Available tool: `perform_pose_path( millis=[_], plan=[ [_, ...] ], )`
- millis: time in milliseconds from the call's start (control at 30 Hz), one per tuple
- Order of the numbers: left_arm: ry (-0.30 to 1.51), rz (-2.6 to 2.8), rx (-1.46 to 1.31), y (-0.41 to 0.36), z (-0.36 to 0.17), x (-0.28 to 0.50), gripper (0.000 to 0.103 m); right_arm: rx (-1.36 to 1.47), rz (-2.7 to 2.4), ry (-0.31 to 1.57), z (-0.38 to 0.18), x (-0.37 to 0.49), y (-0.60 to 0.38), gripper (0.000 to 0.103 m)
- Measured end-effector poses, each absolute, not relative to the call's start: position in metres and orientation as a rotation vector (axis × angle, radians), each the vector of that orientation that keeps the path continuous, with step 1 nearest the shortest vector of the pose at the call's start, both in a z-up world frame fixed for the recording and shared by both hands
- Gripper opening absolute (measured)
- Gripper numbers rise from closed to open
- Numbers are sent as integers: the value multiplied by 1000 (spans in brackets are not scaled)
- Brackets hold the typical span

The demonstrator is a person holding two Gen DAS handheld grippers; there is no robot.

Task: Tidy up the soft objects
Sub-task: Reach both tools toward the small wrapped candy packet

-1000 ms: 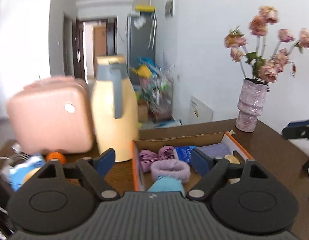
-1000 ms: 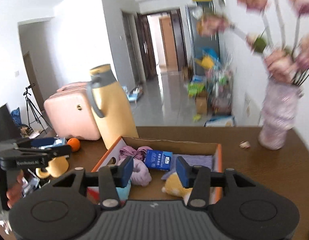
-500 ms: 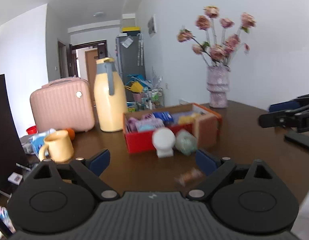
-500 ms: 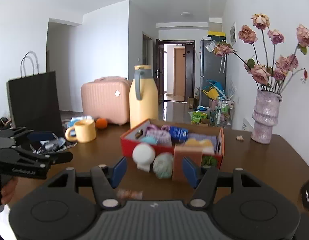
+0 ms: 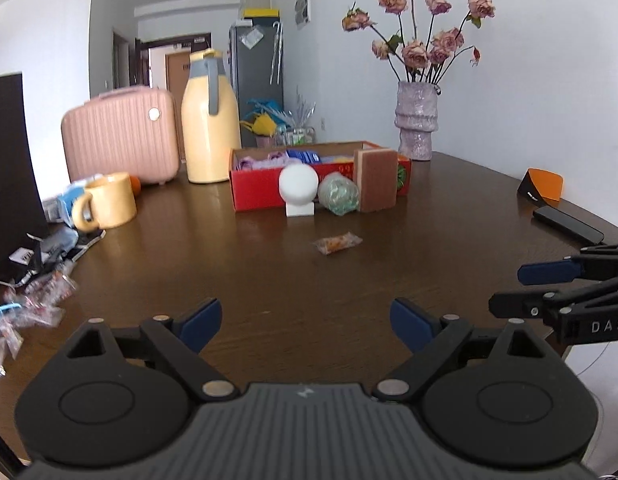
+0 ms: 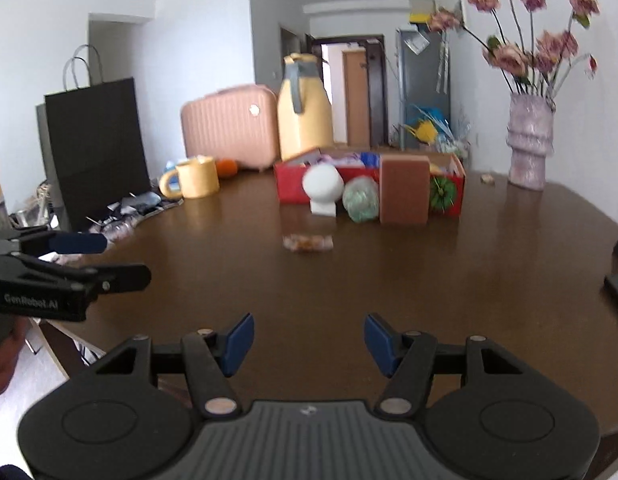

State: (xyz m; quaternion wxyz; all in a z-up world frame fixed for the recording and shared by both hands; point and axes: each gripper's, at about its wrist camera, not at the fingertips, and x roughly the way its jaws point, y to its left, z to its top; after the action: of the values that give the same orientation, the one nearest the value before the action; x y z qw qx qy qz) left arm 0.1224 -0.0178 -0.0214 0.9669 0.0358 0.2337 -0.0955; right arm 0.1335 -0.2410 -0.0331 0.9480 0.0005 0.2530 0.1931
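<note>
Your left gripper (image 5: 305, 322) hangs over the near edge of the desk (image 5: 269, 272), its jaws spread wide and closing a little, with nothing between them. Your right gripper (image 6: 308, 338) hangs beside it over the same edge, jaws parted less widely and also empty; neither touches anything.

Toward the far edge of the desk sits the red box (image 5: 261, 192), holding soft items in purple, blue and yellow. Leaning upright against its front wall is a brown sponge (image 5: 377, 180). Just left of the sponge, and touching it, lies a greenish mesh ball (image 5: 339, 196), and left of that stands a white ball on a small white base (image 5: 297, 188). A small clear snack packet (image 5: 337, 243) lies alone on the bare wood, nearer you than the box.

Behind the box's left end stands a yellow jug (image 5: 210, 120), with a pink case (image 5: 119, 134) to its left. A yellow mug (image 5: 109, 200) sits near the desk's left edge among loose wrappers. At the far right corner stands a vase of dried roses (image 5: 416, 124).
</note>
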Motion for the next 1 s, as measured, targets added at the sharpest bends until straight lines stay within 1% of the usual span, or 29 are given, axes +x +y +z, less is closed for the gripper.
perform_pose_path(
  millis=[33,100,167,233,300,433,500,533,567,600,633,767,833,967,1000],
  plan=[
    [478,-195,71,-18,-23,126,87,5,390,521,-36,134,-240,60],
    [491,-200,63,-17,-25,134,80,10,387,526,-38,136,-239,60],
    [513,-205,39,-17,-28,144,78,19,382,529,-40,142,-238,60],
    [536,-208,14,-15,-30,159,73,32,379,537,-41,152,-238,60],
    [554,-208,-1,-16,-32,175,68,45,374,548,-43,164,-237,55],
    [584,-228,-35,-17,-35,215,62,60,367,576,-48,196,-234,48],
    [607,-247,-65,-17,-37,238,55,64,365,584,-49,214,-231,47],
    [617,-255,-77,-18,-39,247,54,68,366,586,-49,223,-230,46],
    [630,-262,-88,-19,-41,258,50,73,370,587,-49,233,-229,45],
    [648,-264,-99,-20,-43,270,44,77,374,589,-50,241,-227,44],
    [657,-268,-105,-21,-45,278,42,82,378,593,-50,252,-226,43],
    [676,-287,-141,-22,-49,307,39,105,391,595,-50,290,-218,41],
    [690,-301,-157,-23,-52,320,38,122,400,596,-50,306,-214,37],
    [715,-325,-188,-23,-62,336,38,119,401,609,-56,334,-207,35],
    [720,-327,-195,-23,-64,339,35,119,399,617,-58,339,-206,34]
  ],
)
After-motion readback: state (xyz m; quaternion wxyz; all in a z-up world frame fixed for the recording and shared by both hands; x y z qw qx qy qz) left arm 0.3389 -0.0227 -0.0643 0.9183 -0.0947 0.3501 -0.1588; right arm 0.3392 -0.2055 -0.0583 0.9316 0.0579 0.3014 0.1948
